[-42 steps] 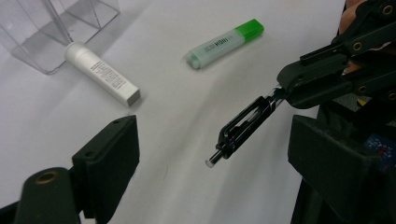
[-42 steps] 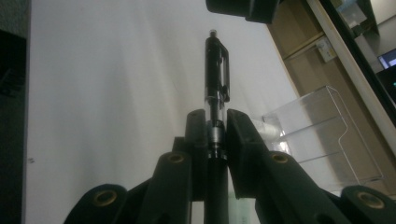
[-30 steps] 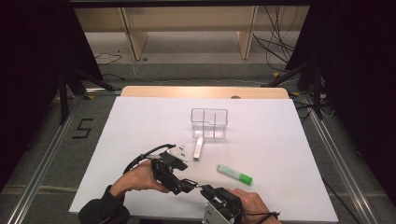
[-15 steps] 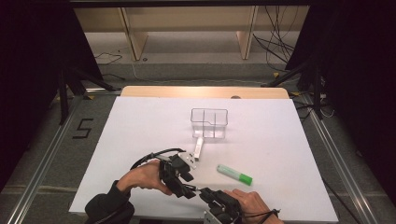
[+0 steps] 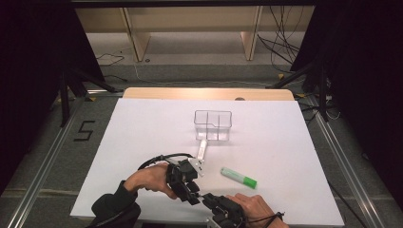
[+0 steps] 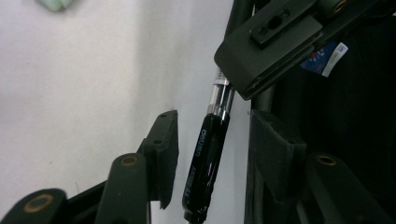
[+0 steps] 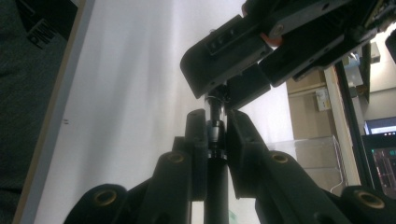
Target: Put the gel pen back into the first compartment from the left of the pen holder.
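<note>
High view: the white worktop (image 5: 142, 142) lies broad and mostly bare, with plenty of open room to the left and right of the middle and toward its far edge, where a strip of wood shows. Both hands work close to the near edge, so there is little worktop between them and the drop at the front.

Counting things: one clear plastic box (image 5: 213, 125) with a divider near the centre, one white marker (image 5: 202, 150) lying just in front of it, one green-capped marker (image 5: 238, 176) on the worktop to the right of the hands and apart from them, one black pen (image 6: 201, 163), and two grippers.

The left gripper (image 5: 184, 179) and the right gripper (image 5: 223, 213) sit nose to nose at the near edge, the left one farther from the person. In the right gripper view the right gripper's (image 7: 215, 135) jaws are pressed on the black pen's (image 7: 215, 140) barrel, pinching it just below its silver end. The pen's long axis runs along those jaws, silver end pointing away from the right hand and toward the left gripper, held above the worktop near its front edge.

In the left gripper view the left gripper's (image 6: 212, 144) jaws have just been closing and stand partly spread, with the pen between them; a gap shows on each side of the barrel, so the pads do not press on it yet. Here the pen runs lengthwise up between the jaws, silver end uppermost, meeting the right gripper's black body.
</note>
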